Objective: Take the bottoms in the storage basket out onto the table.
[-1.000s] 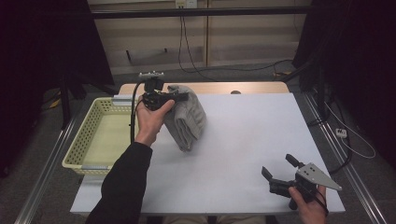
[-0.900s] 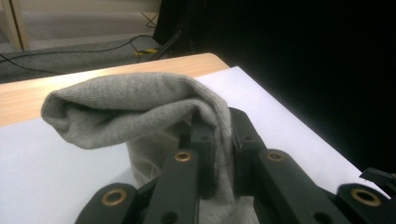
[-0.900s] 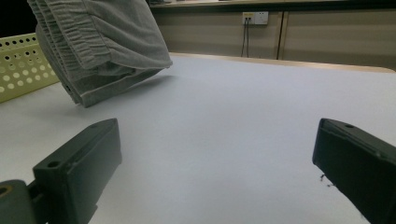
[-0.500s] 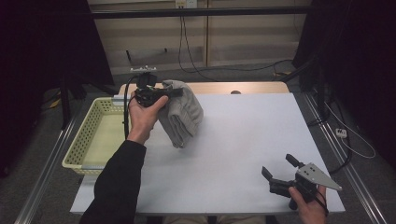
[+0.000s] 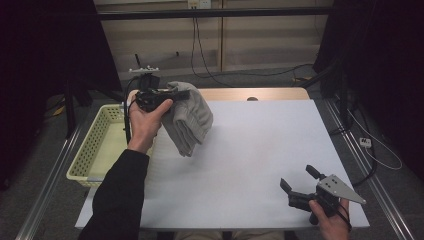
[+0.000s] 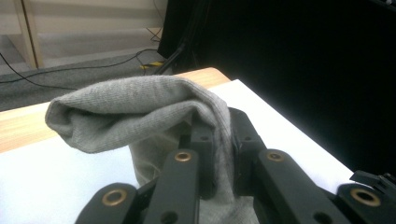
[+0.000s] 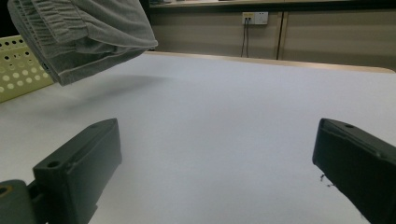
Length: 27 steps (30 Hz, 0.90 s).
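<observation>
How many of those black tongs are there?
2. The left tongs are up in the air at the far left of the table, pinching the grey folded cloth. The right tongs sit open near the front right corner, holding nothing.

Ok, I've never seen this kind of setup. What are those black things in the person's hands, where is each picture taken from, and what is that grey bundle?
No robot here: a person holds a hand-held gripping tool in each hand. The high view looks down on the table from above the person's side. The other two pictures come from small cameras riding on each tool, looking along its black jaws.

The left tool is shut on a folded grey cloth; the left gripper view shows the cloth pinched between the jaws. It hangs off the table, beside a yellow basket at the table's left edge.

The right tool rests near the front right corner. Its jaws stand wide apart with nothing between them; its own view sees the cloth farther off.
</observation>
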Tool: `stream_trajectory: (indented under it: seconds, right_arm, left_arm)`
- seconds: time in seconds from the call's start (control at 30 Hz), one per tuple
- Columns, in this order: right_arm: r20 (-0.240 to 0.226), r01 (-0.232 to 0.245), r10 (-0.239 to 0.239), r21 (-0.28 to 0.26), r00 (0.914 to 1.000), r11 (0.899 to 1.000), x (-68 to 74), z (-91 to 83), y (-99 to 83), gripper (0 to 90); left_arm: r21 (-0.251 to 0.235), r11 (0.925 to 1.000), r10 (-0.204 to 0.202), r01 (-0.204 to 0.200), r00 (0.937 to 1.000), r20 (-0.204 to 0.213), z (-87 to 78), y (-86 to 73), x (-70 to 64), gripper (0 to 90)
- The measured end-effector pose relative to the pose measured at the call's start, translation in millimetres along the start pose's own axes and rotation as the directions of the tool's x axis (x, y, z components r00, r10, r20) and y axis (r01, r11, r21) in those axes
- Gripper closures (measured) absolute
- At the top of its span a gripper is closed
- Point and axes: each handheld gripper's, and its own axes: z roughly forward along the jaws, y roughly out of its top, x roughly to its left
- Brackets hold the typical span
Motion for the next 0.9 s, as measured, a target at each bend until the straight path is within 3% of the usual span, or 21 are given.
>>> stream_trajectory:
  seconds: [0.53,0.9]
  right_arm:
    - [-0.001,0.000,0.000,0.001,1.0000,1.000,-0.1,0.2,-0.1,0.9]
    - [-0.001,-0.003,0.003,0.001,1.0000,1.000,0.3,1.1,0.0,0.9]
  left_arm:
    - [0.007,0.9998,0.021,-0.020,0.9994,-0.029,-16.5,10.9,-1.0,82.9]
    - [-0.016,0.9997,0.020,-0.020,0.9991,-0.037,-30.6,16.6,-1.3,82.9]
